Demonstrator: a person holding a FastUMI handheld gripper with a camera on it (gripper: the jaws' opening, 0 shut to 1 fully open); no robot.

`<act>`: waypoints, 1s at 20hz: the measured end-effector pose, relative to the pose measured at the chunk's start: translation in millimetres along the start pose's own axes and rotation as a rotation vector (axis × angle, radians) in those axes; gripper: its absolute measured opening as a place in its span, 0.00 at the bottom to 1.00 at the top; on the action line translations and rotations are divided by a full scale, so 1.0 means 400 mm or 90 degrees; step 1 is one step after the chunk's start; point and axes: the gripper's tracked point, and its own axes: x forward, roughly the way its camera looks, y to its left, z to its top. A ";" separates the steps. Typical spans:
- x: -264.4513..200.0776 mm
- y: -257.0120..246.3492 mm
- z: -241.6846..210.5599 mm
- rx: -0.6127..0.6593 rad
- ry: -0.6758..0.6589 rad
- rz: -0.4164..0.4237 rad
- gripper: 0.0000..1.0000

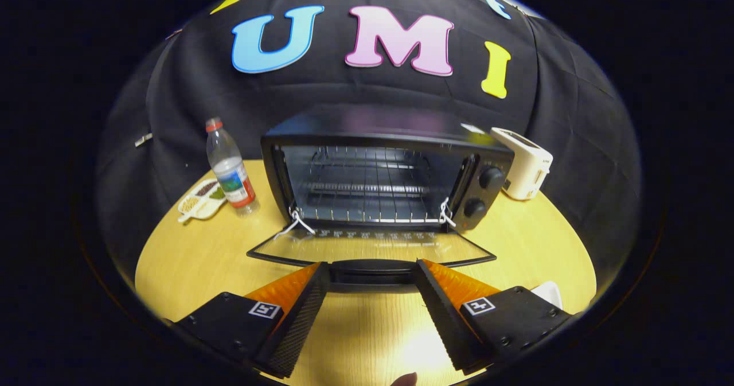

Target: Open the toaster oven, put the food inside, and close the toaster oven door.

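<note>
A black toaster oven (493,156) stands on the round wooden table (189,260) ahead of me. Its glass door (373,247) lies folded down flat toward me, and the wire rack (367,194) inside is bare. The door's black handle (373,271) sits right at my fingertips, spanning the gap between them. My gripper (373,268) is open, with its fingers spread wide and nothing pressed between them. A white object (549,291), partly hidden, peeks out behind the right finger.
A clear water bottle (230,171) with a red cap stands left of the oven. Beside the bottle lies a white divided dish (200,199) with bits of food. A white toaster (524,165) stands to the right of the oven. Two knobs (484,191) face me.
</note>
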 end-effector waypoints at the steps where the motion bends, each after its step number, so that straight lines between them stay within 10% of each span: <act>1: -0.002 -0.004 -0.030 -0.009 0.013 -0.002 1.00; 14: -0.236 -0.172 0.015 0.023 0.002 0.084 1.00; 20: -0.306 -0.394 -0.011 0.031 0.128 0.155 1.00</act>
